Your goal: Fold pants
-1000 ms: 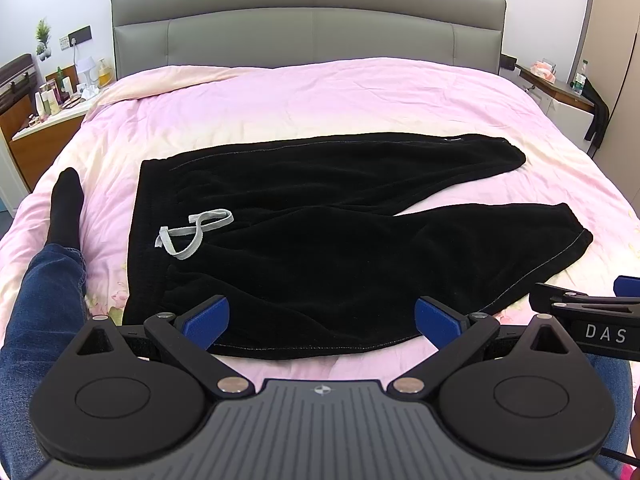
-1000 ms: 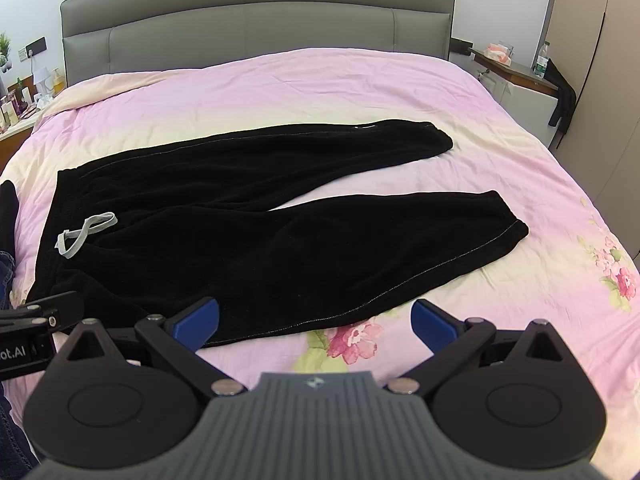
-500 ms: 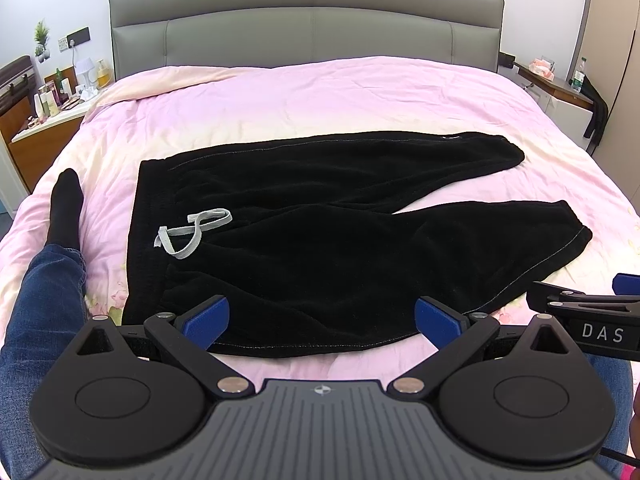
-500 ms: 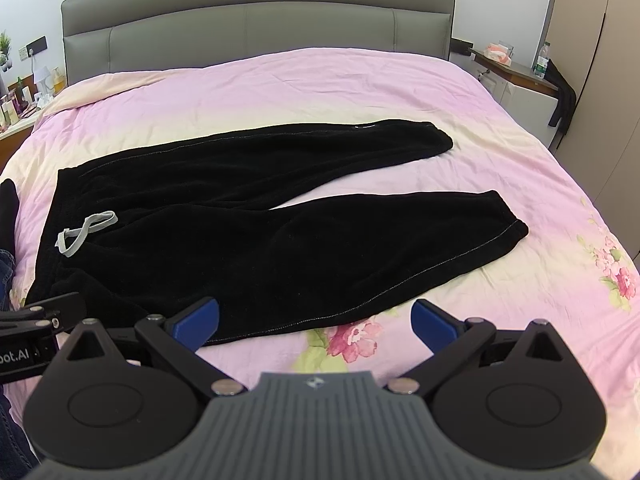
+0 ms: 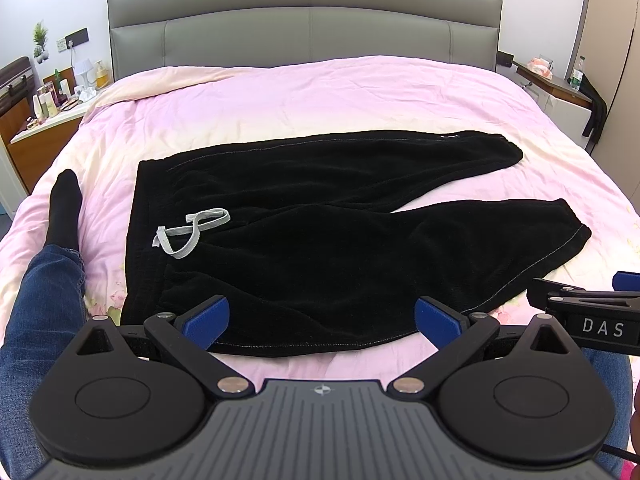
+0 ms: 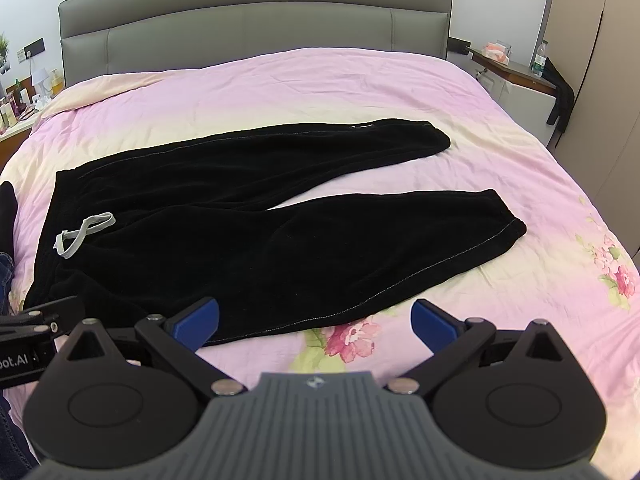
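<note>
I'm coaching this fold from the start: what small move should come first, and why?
Probably lower both open grippers, left gripper and right gripper, onto the near edge of the pants. The pants lie flat with legs spread apart, unfolded, and neither gripper holds anything.

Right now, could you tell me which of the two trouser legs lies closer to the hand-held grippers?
The near leg, whose cuff ends by the pink flowers; the other leg stretches toward the headboard.
</note>
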A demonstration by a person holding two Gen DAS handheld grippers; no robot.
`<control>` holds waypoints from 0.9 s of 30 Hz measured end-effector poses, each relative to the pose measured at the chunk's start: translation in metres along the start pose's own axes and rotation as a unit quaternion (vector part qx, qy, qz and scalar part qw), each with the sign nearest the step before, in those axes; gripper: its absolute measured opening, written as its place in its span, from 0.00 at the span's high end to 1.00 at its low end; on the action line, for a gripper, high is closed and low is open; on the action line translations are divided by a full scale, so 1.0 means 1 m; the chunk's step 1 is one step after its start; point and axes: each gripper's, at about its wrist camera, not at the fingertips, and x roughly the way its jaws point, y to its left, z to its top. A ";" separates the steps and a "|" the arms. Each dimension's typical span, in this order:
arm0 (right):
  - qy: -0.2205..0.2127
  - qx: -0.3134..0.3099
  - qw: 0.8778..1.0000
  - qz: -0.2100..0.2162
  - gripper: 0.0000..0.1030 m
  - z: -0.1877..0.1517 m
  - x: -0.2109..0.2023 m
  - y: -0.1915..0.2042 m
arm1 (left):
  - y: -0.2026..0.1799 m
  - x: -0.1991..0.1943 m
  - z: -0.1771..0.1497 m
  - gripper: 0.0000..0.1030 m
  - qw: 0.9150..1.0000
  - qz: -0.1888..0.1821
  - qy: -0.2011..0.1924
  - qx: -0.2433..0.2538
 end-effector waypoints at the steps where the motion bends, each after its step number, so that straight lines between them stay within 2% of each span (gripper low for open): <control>1: 0.000 0.000 1.000 0.000 0.05 0.000 0.000 0.000 | 0.000 0.000 0.000 0.00 1.000 0.000 0.000 0.000; 27: -0.005 0.009 1.000 0.001 0.05 0.002 -0.003 -0.005 | -0.007 -0.003 0.001 0.00 1.000 -0.001 -0.003 0.010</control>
